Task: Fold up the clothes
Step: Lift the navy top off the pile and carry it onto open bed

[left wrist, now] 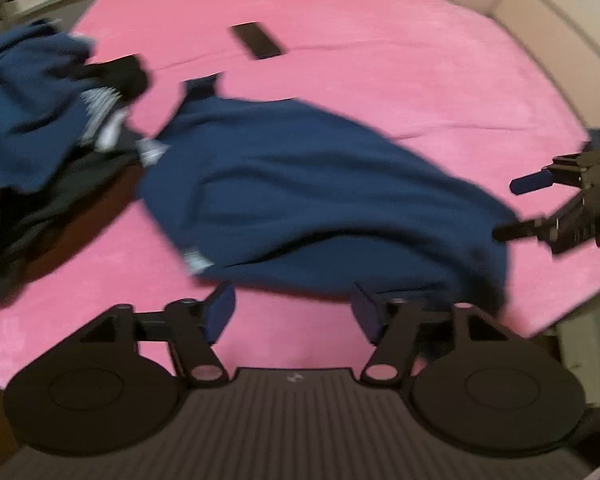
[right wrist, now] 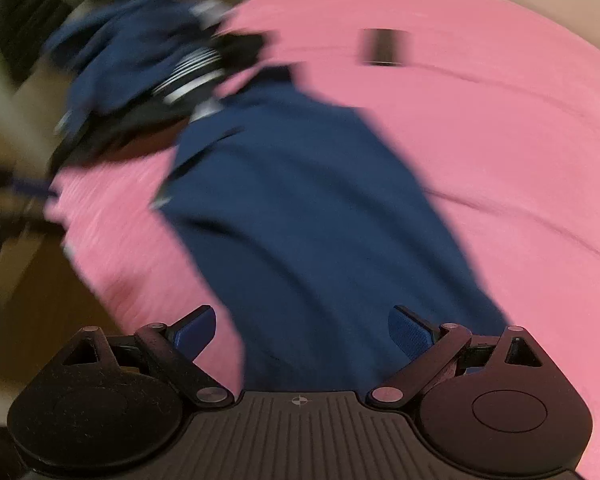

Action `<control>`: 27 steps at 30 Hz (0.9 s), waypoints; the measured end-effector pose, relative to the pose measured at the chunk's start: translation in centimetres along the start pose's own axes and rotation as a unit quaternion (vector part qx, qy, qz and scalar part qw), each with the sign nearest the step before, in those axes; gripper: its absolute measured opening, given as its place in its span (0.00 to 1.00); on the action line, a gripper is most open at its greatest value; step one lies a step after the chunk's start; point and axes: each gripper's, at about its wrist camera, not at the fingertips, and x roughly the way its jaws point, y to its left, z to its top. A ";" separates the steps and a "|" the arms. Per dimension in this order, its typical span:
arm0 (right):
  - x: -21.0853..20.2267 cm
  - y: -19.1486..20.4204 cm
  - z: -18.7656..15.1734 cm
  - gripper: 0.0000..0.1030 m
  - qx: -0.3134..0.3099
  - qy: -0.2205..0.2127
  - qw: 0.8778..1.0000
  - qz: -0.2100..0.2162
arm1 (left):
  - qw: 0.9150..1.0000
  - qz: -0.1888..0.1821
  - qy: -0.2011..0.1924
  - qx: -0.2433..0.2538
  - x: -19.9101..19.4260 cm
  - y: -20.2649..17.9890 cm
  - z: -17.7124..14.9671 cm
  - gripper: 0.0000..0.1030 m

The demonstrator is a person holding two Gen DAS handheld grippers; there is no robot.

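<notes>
On pink bed (left wrist: 380, 80): navy garment (left wrist: 300, 184) near front edge | left gripper (left wrist: 294, 312), right gripper (right wrist: 302, 332) wide open, seemingly empty

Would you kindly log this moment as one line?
left tool open | right tool open | navy garment unfolded on pink bed

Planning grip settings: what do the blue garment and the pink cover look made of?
The blue garment looks like soft matte knit, perhaps fleece or cotton: it drapes in rounded folds without shine. The pink cover looks like plush, fuzzy fabric with faint creases. Blur leaves both uncertain.
</notes>
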 end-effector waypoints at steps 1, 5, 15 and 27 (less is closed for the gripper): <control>1.2 0.7 0.3 0.93 -0.015 -0.001 1.000 0.002 | 1.000 0.010 0.004 -0.003 0.8 1.7 -0.1 0.61; 6.2 3.7 1.6 0.93 -0.075 -0.004 0.997 0.009 | 1.000 0.026 0.018 0.000 3.2 5.3 -1.7 0.61; 17.2 10.4 4.8 0.09 -0.205 -0.017 0.978 0.030 | 0.999 0.046 0.016 -0.013 3.3 7.8 -3.9 0.61; -17.3 -15.5 -0.4 0.08 0.211 -0.230 0.950 -0.014 | 0.991 -0.027 -0.103 0.084 -0.5 -2.7 8.1 0.61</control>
